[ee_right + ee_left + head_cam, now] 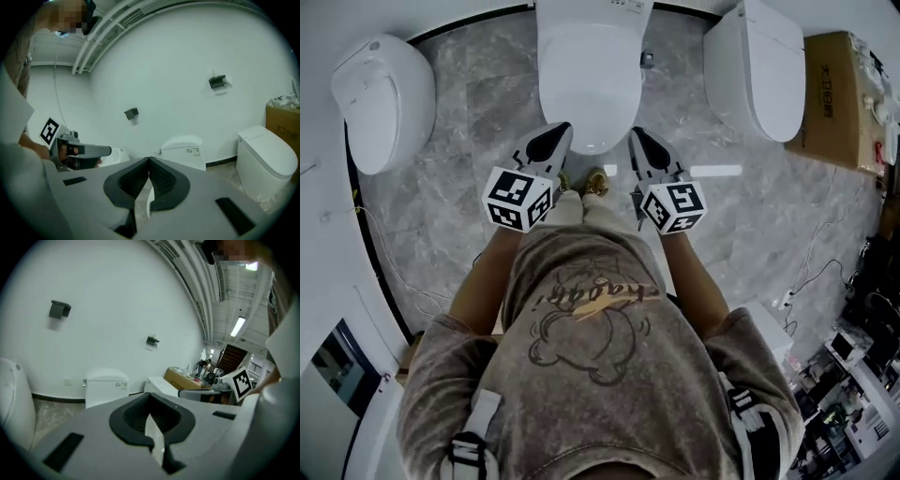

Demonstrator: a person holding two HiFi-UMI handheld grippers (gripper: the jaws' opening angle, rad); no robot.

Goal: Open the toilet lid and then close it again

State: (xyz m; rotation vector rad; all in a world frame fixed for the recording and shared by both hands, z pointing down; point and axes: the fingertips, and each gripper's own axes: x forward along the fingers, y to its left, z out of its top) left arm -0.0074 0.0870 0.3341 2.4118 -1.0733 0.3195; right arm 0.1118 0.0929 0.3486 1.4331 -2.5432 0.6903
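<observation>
In front of the standing person, on the grey marbled stone floor [487,122], the glossy white oval toilet with its smooth plastic lid [589,89] sits between two other white toilets, and the lid lies flat and shut. The grey left gripper with the black-and-white marker cube [551,142] and the matching grey right gripper [639,142] hang either side of the bowl's front end, close to it but, as far as the head view shows, not touching. In each gripper view the black ribbed pads meet at the tips, with nothing between them, so both tongs are clenched on air. The lift looks like the step in hand, though nothing here rules out a finished cycle. To do it well, one pair of jaws should part a little, drop to the front lip of the lid and pinch only that lip, not the seat beneath. The pull should then follow an arc about the hinge at the rear, slow near the top so the lid leans on the tank without a knock. Coming back down, hold the lip until it nearly rests, since a slick lid could slip and slam
</observation>
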